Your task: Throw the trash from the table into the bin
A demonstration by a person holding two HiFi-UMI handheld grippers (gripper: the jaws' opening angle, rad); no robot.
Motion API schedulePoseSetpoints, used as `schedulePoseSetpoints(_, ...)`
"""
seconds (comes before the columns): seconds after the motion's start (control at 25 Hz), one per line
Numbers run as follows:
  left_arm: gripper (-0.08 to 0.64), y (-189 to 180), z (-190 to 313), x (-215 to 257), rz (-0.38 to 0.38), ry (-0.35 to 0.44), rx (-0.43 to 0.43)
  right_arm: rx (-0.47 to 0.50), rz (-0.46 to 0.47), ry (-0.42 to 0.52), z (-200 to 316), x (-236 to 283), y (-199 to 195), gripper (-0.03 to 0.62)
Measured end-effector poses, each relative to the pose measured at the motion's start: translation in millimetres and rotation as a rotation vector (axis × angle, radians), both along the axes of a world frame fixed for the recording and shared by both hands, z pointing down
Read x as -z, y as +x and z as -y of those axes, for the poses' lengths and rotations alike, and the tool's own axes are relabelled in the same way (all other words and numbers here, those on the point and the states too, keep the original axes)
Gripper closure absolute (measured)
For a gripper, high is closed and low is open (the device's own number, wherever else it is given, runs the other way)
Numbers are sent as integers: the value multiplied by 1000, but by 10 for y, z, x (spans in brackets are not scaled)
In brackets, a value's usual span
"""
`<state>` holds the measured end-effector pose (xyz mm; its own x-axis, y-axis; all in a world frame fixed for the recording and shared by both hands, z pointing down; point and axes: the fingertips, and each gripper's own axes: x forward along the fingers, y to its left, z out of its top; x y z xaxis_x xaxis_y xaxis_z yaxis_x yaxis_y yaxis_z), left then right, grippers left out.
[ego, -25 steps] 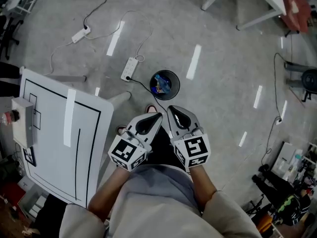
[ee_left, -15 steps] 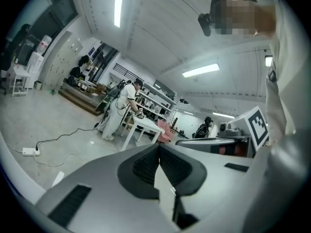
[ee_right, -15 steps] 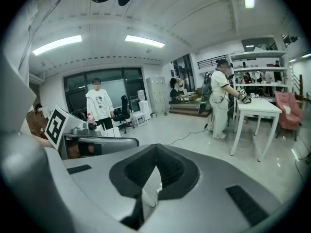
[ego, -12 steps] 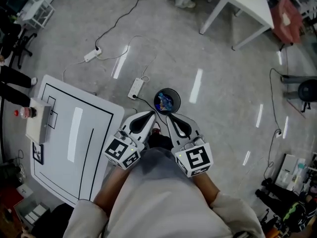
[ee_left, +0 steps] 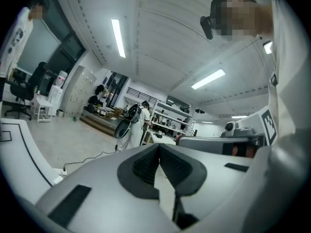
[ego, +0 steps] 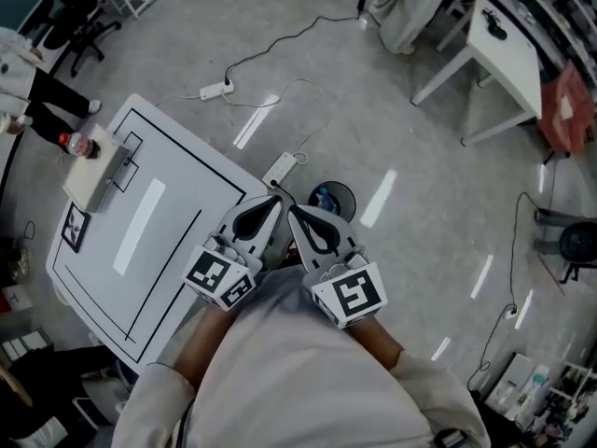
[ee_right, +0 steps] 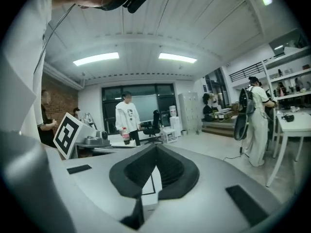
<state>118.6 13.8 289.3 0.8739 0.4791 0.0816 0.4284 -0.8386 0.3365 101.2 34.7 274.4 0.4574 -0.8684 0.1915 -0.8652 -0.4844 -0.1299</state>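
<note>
Left tongs (ego: 266, 205) and right tongs (ego: 298, 215) are both closed tight and hold nothing. Blue trash (ego: 324, 197) sits in the bin (ego: 343, 192) on the floor, just off the bench's (ego: 177, 241) right-hand corner. Risks as I see them: the power strip (ego: 280, 168) and its cable lie just beside the bin, so a foot could snag them and tip it, and the bottle (ego: 78, 145) at the bench's far-left edge could get missed.

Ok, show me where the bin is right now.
Head view, centre: the bin stands on the floor, just right of the corner of the white table, beside the power strip and just beyond the right gripper.
</note>
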Motion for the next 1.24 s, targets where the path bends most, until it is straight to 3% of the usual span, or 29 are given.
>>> schedulePoseSetpoints(0.24, 552, -411, 664, 26, 1, -19, 175, 187, 8, 22, 621, 47, -358, 571)
schedulePoseSetpoints(0.56, 552, -1013, 1422, 90, 3, -26, 359, 356, 6, 21, 1279, 93, -844, 571)
schedulePoseSetpoints(0.88, 552, -1520, 1908, 58, 0, -40, 444, 436, 7, 1, 1754, 66, -1262, 571)
schedulePoseSetpoints(1.24, 552, -2031, 2469, 15, -11, -36, 512, 464, 7, -30, 2235, -29, -1652, 571)
